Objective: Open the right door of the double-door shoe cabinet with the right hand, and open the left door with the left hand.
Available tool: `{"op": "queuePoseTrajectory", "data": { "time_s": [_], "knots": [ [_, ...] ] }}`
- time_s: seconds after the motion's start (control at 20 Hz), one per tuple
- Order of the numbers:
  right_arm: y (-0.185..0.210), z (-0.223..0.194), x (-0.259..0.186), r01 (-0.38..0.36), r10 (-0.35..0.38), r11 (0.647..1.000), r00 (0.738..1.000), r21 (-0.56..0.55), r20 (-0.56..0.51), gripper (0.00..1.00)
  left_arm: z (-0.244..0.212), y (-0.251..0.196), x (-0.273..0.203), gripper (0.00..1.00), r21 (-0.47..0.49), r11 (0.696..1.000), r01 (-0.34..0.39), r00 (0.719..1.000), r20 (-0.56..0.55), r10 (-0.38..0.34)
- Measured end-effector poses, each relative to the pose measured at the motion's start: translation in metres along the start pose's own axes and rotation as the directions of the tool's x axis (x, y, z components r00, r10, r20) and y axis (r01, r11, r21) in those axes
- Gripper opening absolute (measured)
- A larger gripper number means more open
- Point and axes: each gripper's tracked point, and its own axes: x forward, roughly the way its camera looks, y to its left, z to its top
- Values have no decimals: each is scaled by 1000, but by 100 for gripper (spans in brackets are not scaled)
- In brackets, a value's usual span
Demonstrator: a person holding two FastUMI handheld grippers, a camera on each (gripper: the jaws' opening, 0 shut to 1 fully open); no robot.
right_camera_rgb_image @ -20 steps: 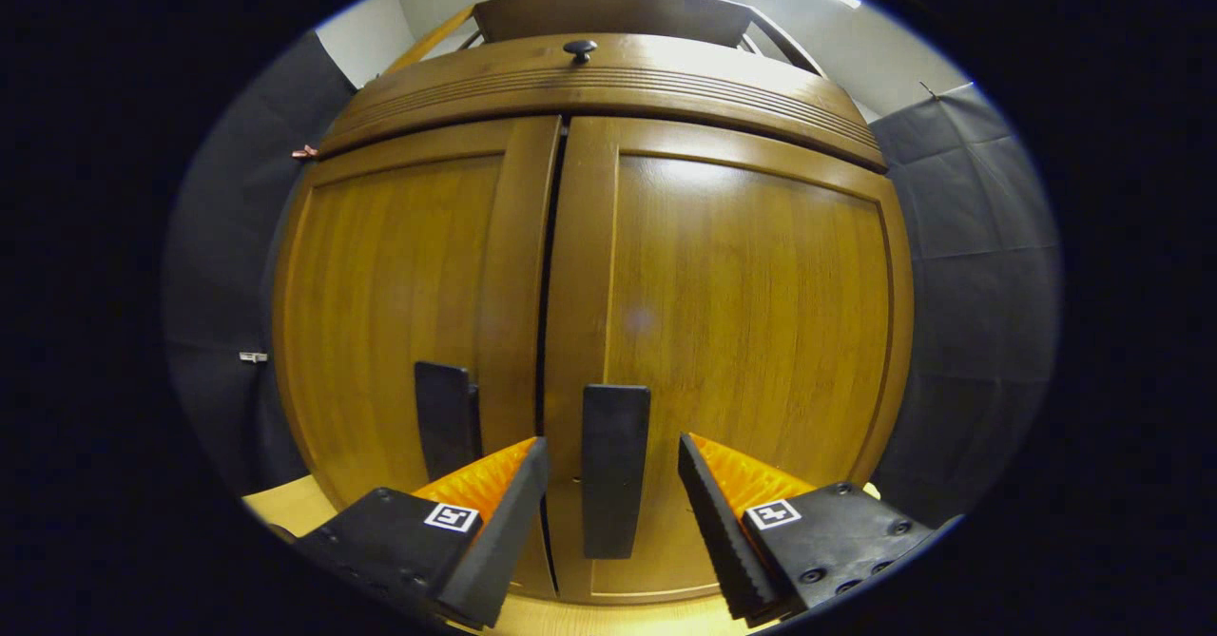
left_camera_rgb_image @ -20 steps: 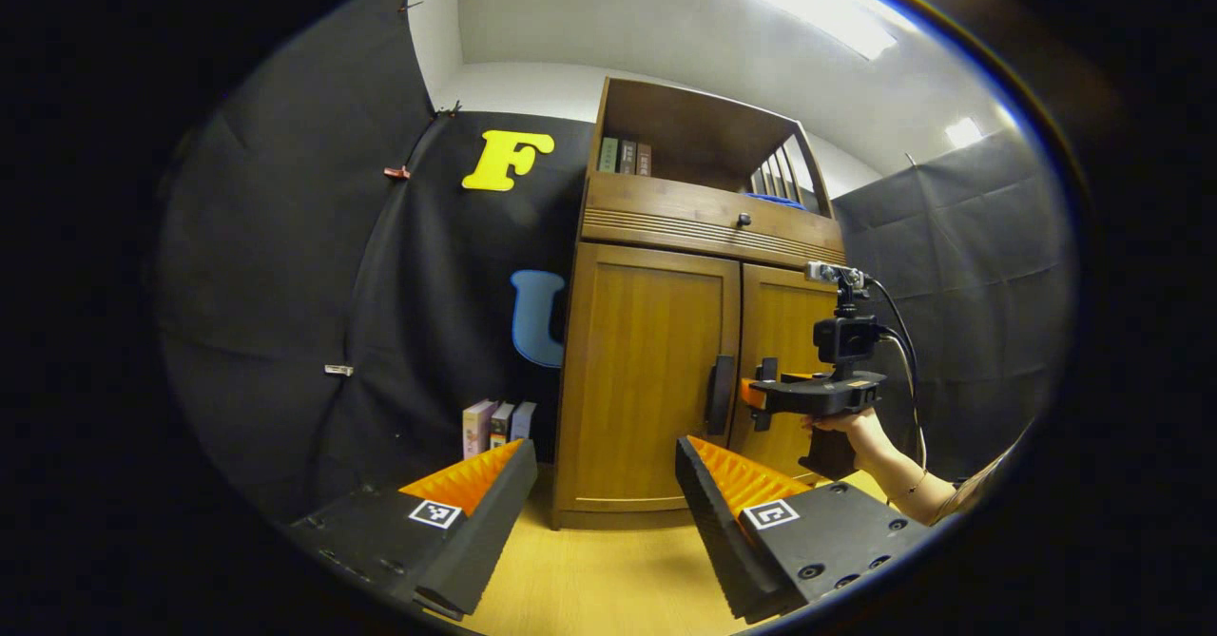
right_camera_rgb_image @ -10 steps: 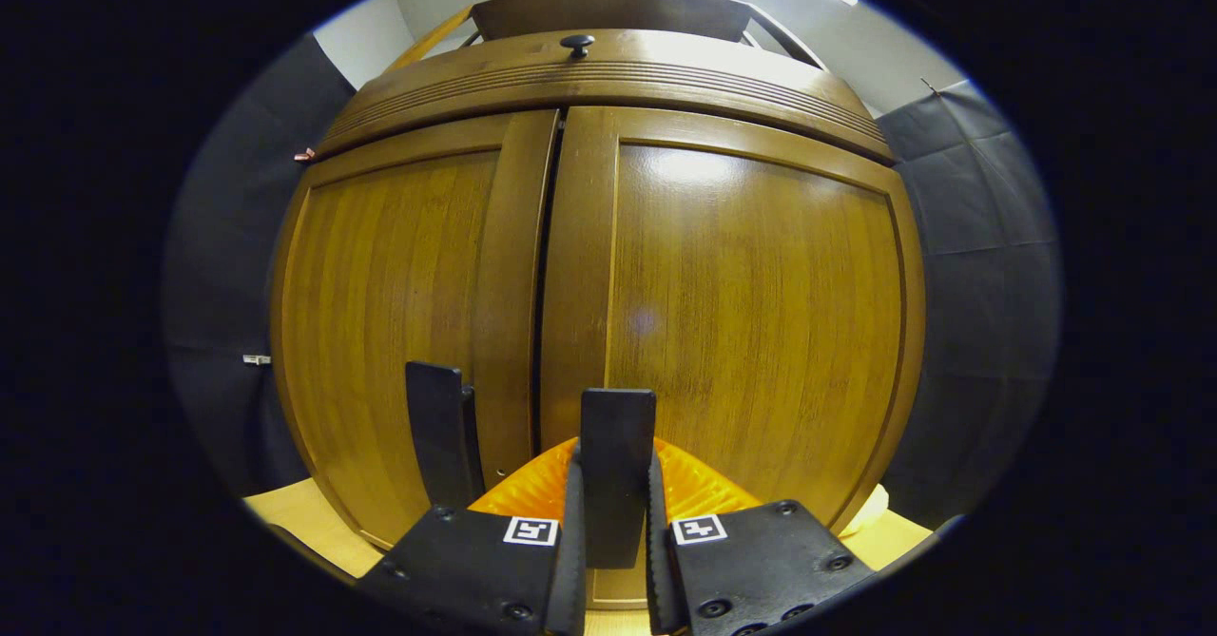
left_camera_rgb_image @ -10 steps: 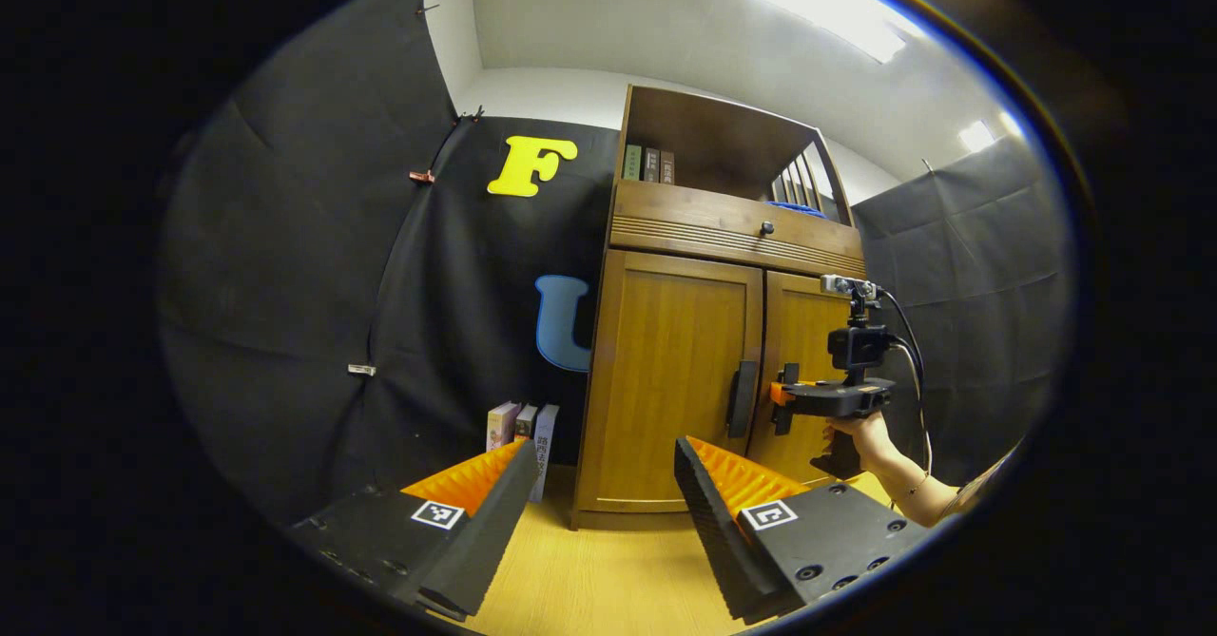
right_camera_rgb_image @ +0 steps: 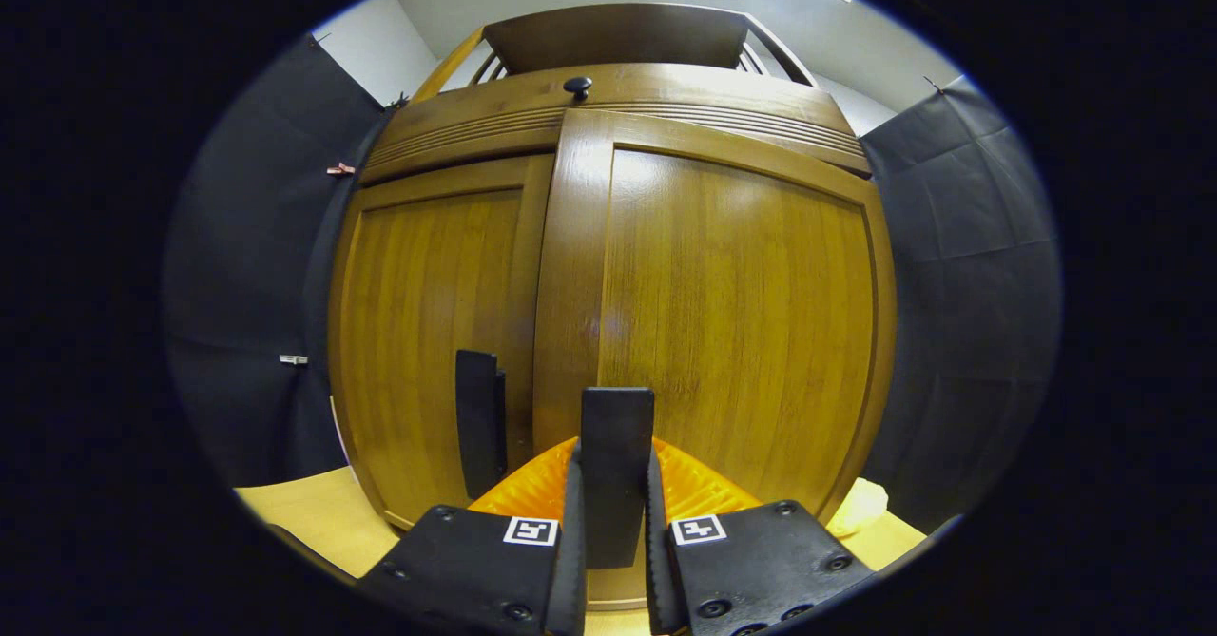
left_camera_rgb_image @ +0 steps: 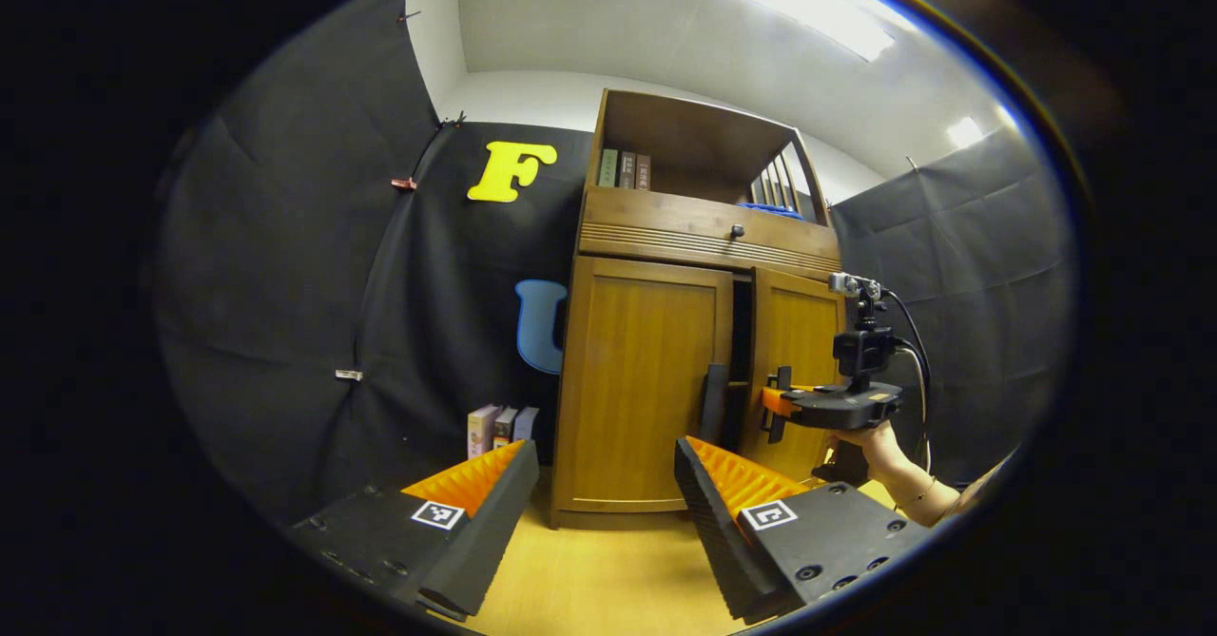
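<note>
In the right gripper view the right tongs [right_camera_rgb_image: 613,522] are clamped on the dark handle [right_camera_rgb_image: 616,470] of the right door [right_camera_rgb_image: 742,322], both fingers pressed to its sides. That door stands slightly ajar — the left gripper view shows a dark gap between it and the left door [left_camera_rgb_image: 642,389], which is flush with the shoe cabinet [left_camera_rgb_image: 704,227]. The left tongs [left_camera_rgb_image: 608,503] gape wide, holding nothing, well apart from the cabinet at their 12 o'clock. The left door's handle [left_camera_rgb_image: 714,391] is untouched. Books [left_camera_rgb_image: 499,427] stand on the floor at 11 o'clock.
</note>
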Motion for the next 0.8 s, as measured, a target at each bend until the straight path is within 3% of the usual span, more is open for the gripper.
{"op": "queuePoseTrajectory", "data": {
  "time_s": [0.05, 0.2, 0.25, 0.3, 0.35, 0.45, 0.5, 0.55, 0.6, 0.65, 0.8],
  "knots": [
    [-3, 1, -9, -12, 12, 1000, 1000, 7, 3, 24, -1, -6, -1, 90, -9, 1000, 10, 1000, -3, -10],
    [-12, 5, -36, -41, 41, 999, 999, 22, 20, 24, 0, -22, -1, 90, -24, 999, 25, 999, -22, -25],
    [-15, 6, -44, -47, 47, 999, 999, 22, 23, 29, 0, -27, -1, 90, -24, 999, 25, 999, -25, -25],
    [-19, 8, -51, -54, 53, 998, 998, 21, 30, 24, 0, -31, 0, 90, -24, 999, 24, 999, -28, -25],
    [-23, 9, -57, -61, 61, 998, 998, 19, 31, 29, -2, -38, 2, 90, -25, 999, 29, 999, -33, -30],
    [-31, 15, -65, -77, 76, 997, 997, 22, 29, 24, -4, -52, 3, 90, -40, 998, 46, 998, -43, -48],
    [-35, 17, -72, -84, 84, 996, 996, 20, 27, 29, -4, -59, 4, 90, -51, 997, 58, 997, -46, -61],
    [-39, 18, -77, -90, 89, 996, 996, 16, 24, 24, -6, -66, 4, 87, -62, 996, 70, 996, -49, -73],
    [-44, 17, -83, -92, 92, 996, 995, 8, 23, 29, -6, -73, 5, 87, -71, 994, 81, 995, -51, -85],
    [-48, 17, -89, -93, 93, 996, 995, -1, 23, 24, -6, -78, 5, 90, -78, 993, 89, 994, -53, -93],
    [-59, 12, -105, -85, 86, 996, 996, -18, 29, 28, -7, -92, 7, 90, -85, 990, 111, 992, -56, -116]
  ]
}}
